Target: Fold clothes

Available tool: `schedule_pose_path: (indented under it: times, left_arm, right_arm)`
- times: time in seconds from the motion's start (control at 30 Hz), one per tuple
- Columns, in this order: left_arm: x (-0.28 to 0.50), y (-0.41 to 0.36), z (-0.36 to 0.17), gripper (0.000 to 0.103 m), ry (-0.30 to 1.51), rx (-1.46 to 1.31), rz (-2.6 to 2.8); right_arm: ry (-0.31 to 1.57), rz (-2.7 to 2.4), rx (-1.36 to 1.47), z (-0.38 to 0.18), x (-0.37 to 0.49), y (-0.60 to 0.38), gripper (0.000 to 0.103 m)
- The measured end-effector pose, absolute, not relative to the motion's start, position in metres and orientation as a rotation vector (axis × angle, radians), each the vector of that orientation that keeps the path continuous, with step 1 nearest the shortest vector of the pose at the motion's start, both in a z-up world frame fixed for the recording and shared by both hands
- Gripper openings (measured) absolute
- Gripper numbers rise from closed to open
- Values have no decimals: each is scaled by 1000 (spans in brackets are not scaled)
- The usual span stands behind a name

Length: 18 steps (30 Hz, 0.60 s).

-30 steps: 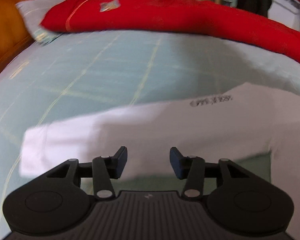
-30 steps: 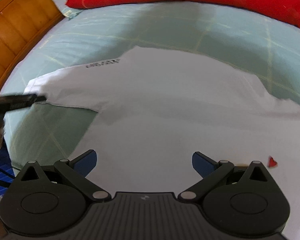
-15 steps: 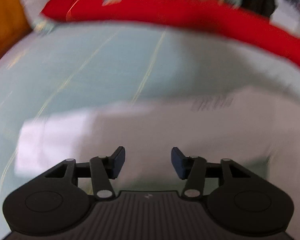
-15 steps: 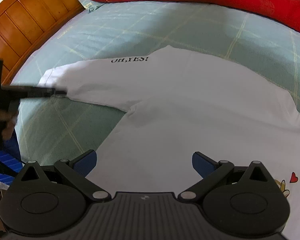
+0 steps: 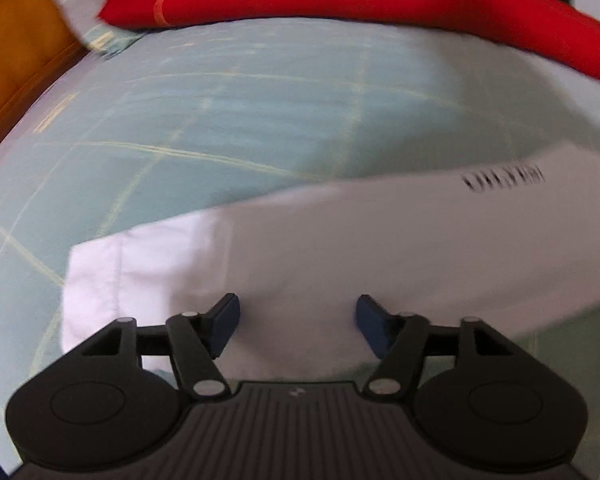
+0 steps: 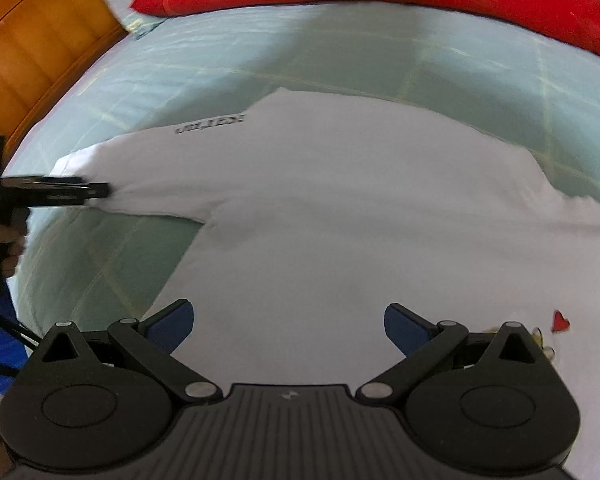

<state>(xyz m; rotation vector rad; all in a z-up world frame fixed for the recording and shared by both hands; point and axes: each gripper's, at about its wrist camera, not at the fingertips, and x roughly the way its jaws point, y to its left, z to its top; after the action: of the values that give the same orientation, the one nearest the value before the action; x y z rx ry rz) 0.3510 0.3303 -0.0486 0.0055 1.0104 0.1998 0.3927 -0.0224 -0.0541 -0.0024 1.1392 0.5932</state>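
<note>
Here a white T-shirt (image 6: pixel 340 208) lies spread flat on the bed (image 6: pixel 260 60). The left gripper (image 5: pixel 298 322) hovers over its sleeve, fingers opening with nothing clamped. The right gripper (image 6: pixel 286 324) hangs above the shirt's body, fingers wide apart.

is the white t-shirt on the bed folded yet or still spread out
Still spread out. The white t-shirt lies flat on the bed sheet, one sleeve stretched sideways, no fold visible in its body.

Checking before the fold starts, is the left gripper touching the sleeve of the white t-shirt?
Cannot tell. In the right wrist view the left gripper tips meet the sleeve edge, but blur hides any contact. Its opening jaws pinch no cloth.
</note>
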Motion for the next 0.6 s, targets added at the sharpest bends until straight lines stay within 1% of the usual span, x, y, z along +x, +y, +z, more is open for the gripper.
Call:
schedule_pose_path:
  times: [0.1,0.23,0.27,0.43,0.47,0.5,0.53,0.6]
  left_arm:
    - [371,310,-44,64,967,-15,99]
    - [388,274,-55,63,976,12,-3]
    - [389,268,-58,66,969,21,-26]
    - [382,280,-67,68,993,48,5]
    - [383,282,-63,68,1006,50,32]
    - [383,284,-59,62,1020,54,61]
    - [386,286,-55,60,1028,44,78]
    - [390,276,-40,60,1010,-1,48]
  right_arm:
    - [1128,579,13,-52,395,-23,103]
    - [1114,572,13,-50,397,-22,103]
    - [1112,568,5,-50,396,-22,103]
    - [1125,519,-15,-55,391,-39,103]
    - [1133,502,-16,-57,389,-46,103]
    - [1137,478,-18,-59,387,-54,103]
    - [1141,450,-18,-61,384,-63,103]
    - [1128,392,-7,-62,380,-85,103]
